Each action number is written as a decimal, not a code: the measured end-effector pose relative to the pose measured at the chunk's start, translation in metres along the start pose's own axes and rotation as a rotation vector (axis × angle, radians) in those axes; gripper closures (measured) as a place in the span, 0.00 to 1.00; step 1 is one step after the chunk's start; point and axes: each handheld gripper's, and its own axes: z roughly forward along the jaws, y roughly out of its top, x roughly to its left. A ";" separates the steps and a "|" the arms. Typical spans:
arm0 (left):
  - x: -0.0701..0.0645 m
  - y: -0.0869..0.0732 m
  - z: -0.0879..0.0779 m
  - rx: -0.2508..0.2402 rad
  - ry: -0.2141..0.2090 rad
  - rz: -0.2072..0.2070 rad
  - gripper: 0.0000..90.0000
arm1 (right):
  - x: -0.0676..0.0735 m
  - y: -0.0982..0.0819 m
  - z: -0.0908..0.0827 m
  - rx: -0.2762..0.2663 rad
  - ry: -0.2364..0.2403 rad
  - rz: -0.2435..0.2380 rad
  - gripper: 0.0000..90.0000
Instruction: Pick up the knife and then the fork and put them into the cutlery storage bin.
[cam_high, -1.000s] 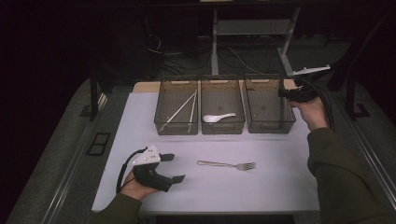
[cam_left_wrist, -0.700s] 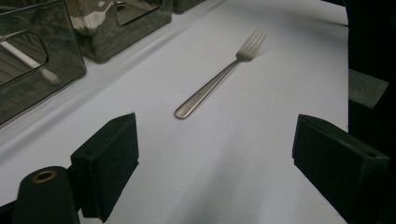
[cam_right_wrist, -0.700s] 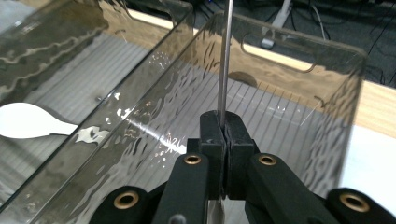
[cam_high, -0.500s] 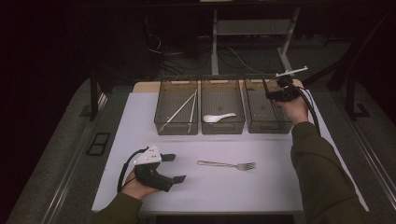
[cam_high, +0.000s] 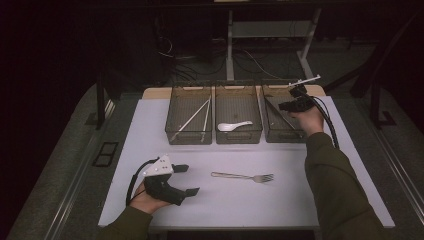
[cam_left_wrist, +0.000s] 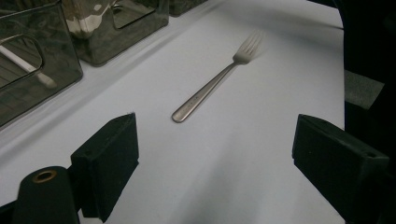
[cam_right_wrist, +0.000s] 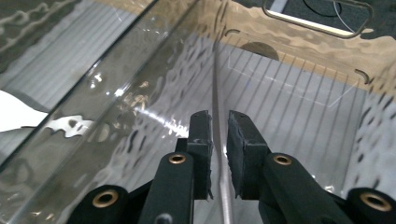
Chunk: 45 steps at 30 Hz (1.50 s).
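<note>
A slim metal utensil runs lengthwise into the right-hand clear bin. My right gripper reaches down into that bin, its jaws nearly together with the utensil's handle between them. From above, the right gripper hangs over the bin's far right part. A silver fork lies flat on the white mat, tines pointing right. My left gripper rests on the mat left of the fork, jaws wide apart and empty. In the left gripper view the fork lies ahead of the left gripper.
Three clear bins stand in a row at the back of the white mat. The left bin holds white chopsticks; the middle bin holds a white spoon. Cables lie on the dark floor beyond.
My right gripper has swung left and down from beside the right bin into it. The left gripper and the fork have stayed put.
</note>
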 end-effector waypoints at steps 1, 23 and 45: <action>0.000 0.000 0.000 0.001 0.000 0.001 0.15 | 0.000 0.000 -0.001 -0.007 0.005 0.004 0.85; 0.003 0.006 0.007 0.017 0.000 0.013 0.19 | 0.022 -0.048 -0.088 -0.168 0.188 -0.053 0.44; 0.012 0.050 0.085 0.137 -0.159 0.130 0.60 | 0.065 -0.136 -0.110 -0.146 0.330 -0.175 0.39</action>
